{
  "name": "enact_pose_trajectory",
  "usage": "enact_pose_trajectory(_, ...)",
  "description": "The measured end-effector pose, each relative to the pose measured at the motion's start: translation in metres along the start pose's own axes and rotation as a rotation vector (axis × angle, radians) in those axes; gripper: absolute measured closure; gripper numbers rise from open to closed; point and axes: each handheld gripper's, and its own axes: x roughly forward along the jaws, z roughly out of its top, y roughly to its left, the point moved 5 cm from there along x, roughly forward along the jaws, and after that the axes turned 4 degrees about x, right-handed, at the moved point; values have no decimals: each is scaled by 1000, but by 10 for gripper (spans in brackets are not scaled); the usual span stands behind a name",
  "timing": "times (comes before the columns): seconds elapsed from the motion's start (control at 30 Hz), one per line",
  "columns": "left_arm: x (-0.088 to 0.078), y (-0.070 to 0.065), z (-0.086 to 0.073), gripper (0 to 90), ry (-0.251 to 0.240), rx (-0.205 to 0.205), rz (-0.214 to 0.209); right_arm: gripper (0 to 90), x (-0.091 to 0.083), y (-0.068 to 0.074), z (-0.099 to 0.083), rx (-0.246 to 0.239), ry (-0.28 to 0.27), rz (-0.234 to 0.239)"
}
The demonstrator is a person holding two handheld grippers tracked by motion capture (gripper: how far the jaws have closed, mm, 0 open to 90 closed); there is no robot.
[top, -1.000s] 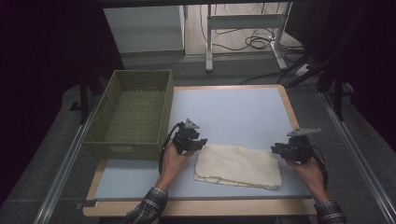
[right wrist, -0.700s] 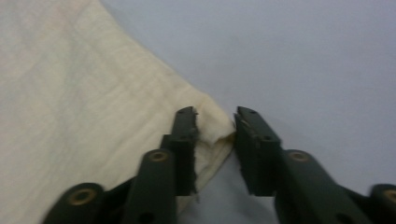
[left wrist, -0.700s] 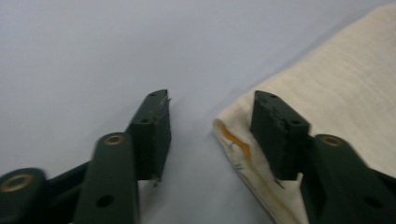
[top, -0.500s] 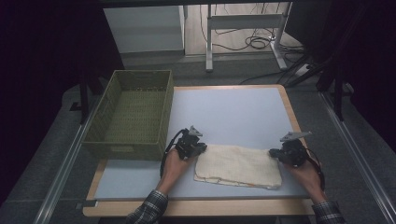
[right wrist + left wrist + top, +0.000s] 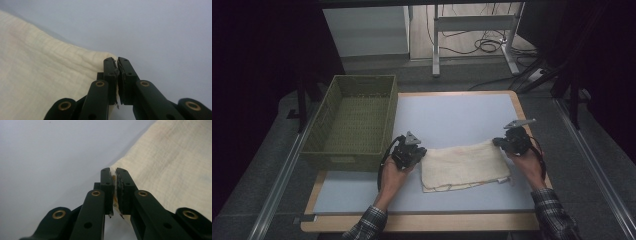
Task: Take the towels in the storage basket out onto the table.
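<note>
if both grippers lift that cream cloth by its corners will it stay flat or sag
The cream woven cloth will probably sag in the middle: it looks thin, wrinkled and folded. The left gripper and right gripper are each shut on a far corner, so the loose near edge would likely drape down. It seems light and unlikely to slip.
</note>
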Motion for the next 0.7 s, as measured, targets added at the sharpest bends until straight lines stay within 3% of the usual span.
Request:
enact_pose_trajectory(0.07,3,2,-8,828,11,-27,-7,845,16,-3,6,20,21,17)
enact_pose_trajectory(0.13,3,5,-10,734,3,-38,-8,817,23,-4,5,42,30,26)
enact_pose_trajectory(0.2,3,7,-9,607,-1,-48,-6,759,21,-4,5,58,17,30)
enact_pose_trajectory(0.33,4,7,-5,473,-8,-47,6,684,6,1,3,46,5,37)
enact_pose_trajectory(0.5,10,7,-4,421,-4,-38,25,650,-7,11,-1,39,0,75)
enact_pose_trajectory(0.7,16,11,-12,466,13,-43,53,641,-14,31,-11,8,12,122)
